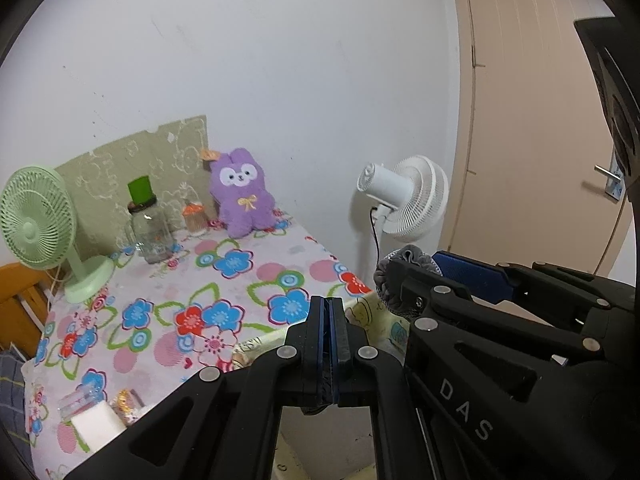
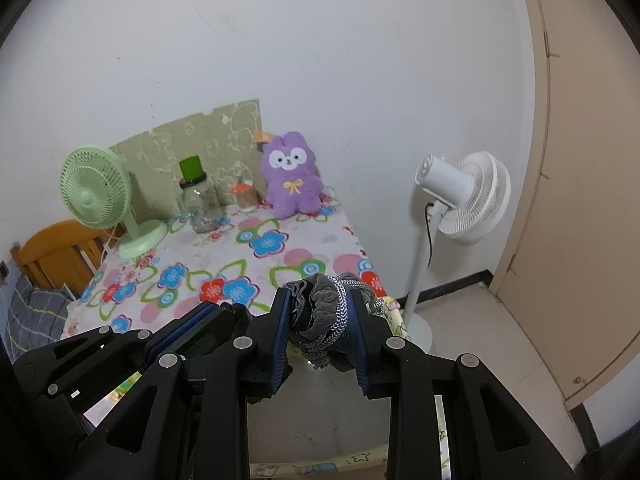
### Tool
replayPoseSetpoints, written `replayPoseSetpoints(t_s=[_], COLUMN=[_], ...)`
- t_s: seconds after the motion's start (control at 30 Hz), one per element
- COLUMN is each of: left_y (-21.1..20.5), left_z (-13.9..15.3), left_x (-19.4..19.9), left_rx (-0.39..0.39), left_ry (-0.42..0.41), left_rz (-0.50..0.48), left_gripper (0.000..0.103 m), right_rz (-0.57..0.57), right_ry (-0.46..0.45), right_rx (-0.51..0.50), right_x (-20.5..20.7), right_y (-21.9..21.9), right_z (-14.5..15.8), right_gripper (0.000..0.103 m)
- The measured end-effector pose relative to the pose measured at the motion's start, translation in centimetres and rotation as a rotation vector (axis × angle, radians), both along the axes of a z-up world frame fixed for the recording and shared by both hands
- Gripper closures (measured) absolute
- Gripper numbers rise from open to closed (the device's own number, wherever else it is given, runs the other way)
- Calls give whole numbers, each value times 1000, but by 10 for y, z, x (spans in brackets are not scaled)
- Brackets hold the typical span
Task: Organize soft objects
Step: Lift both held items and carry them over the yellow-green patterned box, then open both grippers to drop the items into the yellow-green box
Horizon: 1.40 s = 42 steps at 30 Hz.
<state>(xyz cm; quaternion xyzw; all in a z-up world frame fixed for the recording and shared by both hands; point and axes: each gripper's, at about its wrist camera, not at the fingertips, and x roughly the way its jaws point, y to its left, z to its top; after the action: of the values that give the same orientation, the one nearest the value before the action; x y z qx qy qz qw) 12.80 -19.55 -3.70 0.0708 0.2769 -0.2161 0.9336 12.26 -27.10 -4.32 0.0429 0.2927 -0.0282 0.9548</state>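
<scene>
Grey scrunchie (image 2: 320, 312) | clamped in right gripper (image 2: 320, 332) | gripper lettering "DAS" (image 1: 466, 412)

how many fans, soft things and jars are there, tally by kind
Fans: 2, a mint green desk fan on the flowered table, a white pedestal fan on the floor.
Soft things: 2, a purple plush animal against the wall, a grey knitted fabric bundle clamped in the right gripper.
Jars: 2, a clear glass jar with a green top, a small orange-lidded jar.
Total: 6
</scene>
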Motion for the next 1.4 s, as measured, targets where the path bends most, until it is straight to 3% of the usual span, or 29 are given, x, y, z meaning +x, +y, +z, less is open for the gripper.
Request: replayPoseSetpoints(t_s=[0.37, 0.57, 0.63, 0.73, 0.9, 1.03, 1.2, 1.4], left_y=[-10, -7, -9, -13, -9, -4, -4, 2], left_z=[-29, -44, -46, -48, -53, -55, -54, -49], left_x=[14, 22, 22, 18, 21, 22, 14, 9], left_rx=[33, 61, 68, 105, 121, 105, 120, 96], left_ry=[69, 96, 102, 80, 89, 110, 87, 95], left_rz=[5, 34, 23, 27, 60, 57, 71, 67], left_gripper=[100, 64, 43, 28, 18, 8, 0, 0], right_rz=[5, 3, 9, 20, -2, -6, -5, -20], right_ry=[64, 100, 112, 125, 142, 143, 136, 127], right_rx=[26, 52, 49, 36, 9, 24, 11, 7], right_x=[20, 26, 28, 30, 33, 31, 25, 17], right_y=[-14, -19, -18, -14, -13, -16, -13, -10], right_z=[-34, -51, -55, -58, -62, -64, -63, -59], right_gripper=[72, 72, 71, 69, 53, 29, 22, 16])
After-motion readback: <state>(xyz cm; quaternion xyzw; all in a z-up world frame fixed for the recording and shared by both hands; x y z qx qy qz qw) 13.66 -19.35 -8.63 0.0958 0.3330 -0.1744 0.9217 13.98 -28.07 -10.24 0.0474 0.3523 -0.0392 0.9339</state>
